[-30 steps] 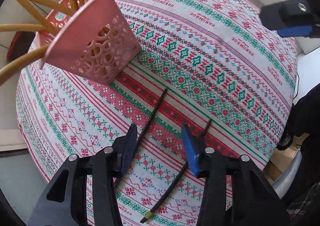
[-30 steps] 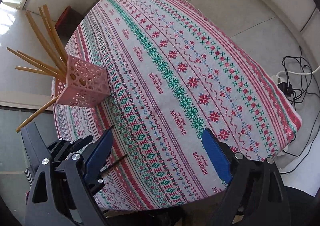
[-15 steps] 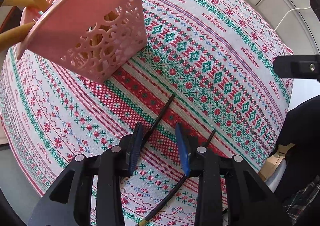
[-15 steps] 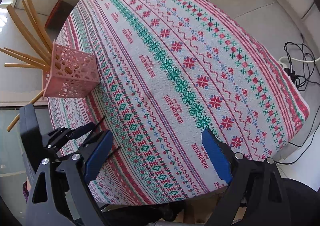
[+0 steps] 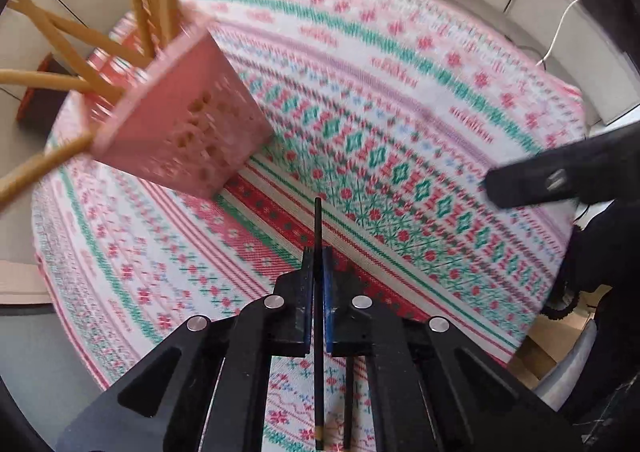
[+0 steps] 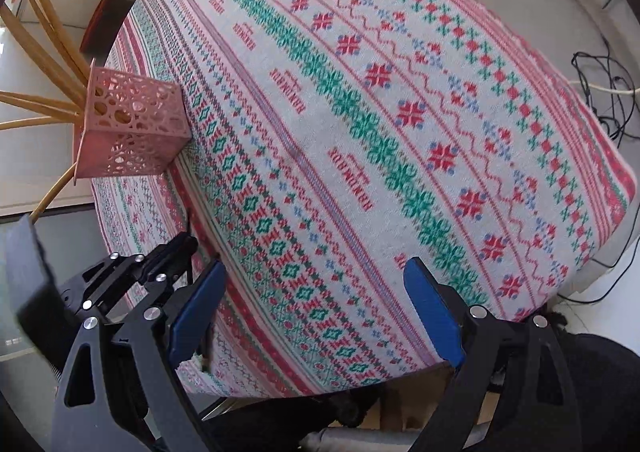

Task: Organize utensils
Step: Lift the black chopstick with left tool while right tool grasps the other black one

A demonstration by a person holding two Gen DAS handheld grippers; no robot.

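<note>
My left gripper [image 5: 317, 254] is shut on a black chopstick [image 5: 318, 224] that runs straight between its blue pads and sticks out ahead over the patterned tablecloth [image 5: 400, 124]. A second black chopstick [image 5: 349, 400] lies on the cloth under the gripper. A pink lattice holder [image 5: 180, 132] with several wooden chopsticks [image 5: 60, 40] stands ahead to the left; it also shows in the right wrist view [image 6: 132, 124]. My right gripper [image 6: 314, 302] is open and empty above the cloth's near edge, with the left gripper [image 6: 160, 264] to its left.
The tablecloth [image 6: 360, 132] covers the whole table, which drops off at its edges. Cables [image 6: 600, 92] lie on the floor at the right. A dark red object [image 6: 102, 20] sits on the floor beyond the table's far left.
My left gripper closed on one black chopstick and lifted it, so it now points straight ahead. The right gripper shifted slightly and stayed open.
</note>
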